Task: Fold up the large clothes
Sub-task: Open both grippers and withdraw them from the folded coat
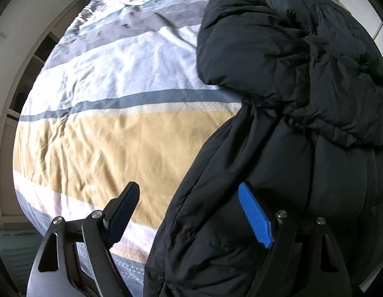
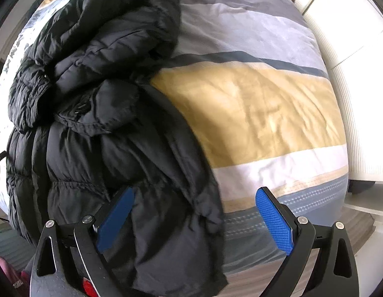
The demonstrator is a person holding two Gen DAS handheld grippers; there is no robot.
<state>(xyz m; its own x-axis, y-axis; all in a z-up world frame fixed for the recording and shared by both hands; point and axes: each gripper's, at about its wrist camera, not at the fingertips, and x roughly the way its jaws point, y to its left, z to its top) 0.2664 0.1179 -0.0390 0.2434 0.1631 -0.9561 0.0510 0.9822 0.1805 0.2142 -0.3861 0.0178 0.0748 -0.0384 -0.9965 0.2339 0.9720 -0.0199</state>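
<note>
A black padded coat (image 1: 290,79) lies bunched on a bed whose striped cover (image 1: 112,79) carries white, grey, blue-grey and mustard bands. In the left wrist view the garment occupies the right half of the frame, heaped in thick quilted folds at the far end and running down toward the near edge of the bed. In the right wrist view the same coat (image 2: 92,104) fills the left half, with a stitched hem edge and a small metal snap visible among the folds, and its lower portion draping over the near edge of the mattress.

The left tool (image 1: 189,212) points steeply down at the bed. Its jaws stand apart. One finger, dark-faced, sits over the mustard and white bands of the cover, clear of the coat; the other, with a blue textured pad (image 1: 255,215), lies against the black fabric. The coat's edge runs between the two fingers, but the pads do not press on it.

The right tool (image 2: 195,220) points down over the coat's lower edge. Its jaws stand wide apart. One blue pad (image 2: 116,220) sits over the black fabric; the other sits over the blue-grey dotted band of the cover. The coat's margin lies between them, unclamped.

A pale ribbed surface (image 2: 359,113) stands beside the bed in the right wrist view.
</note>
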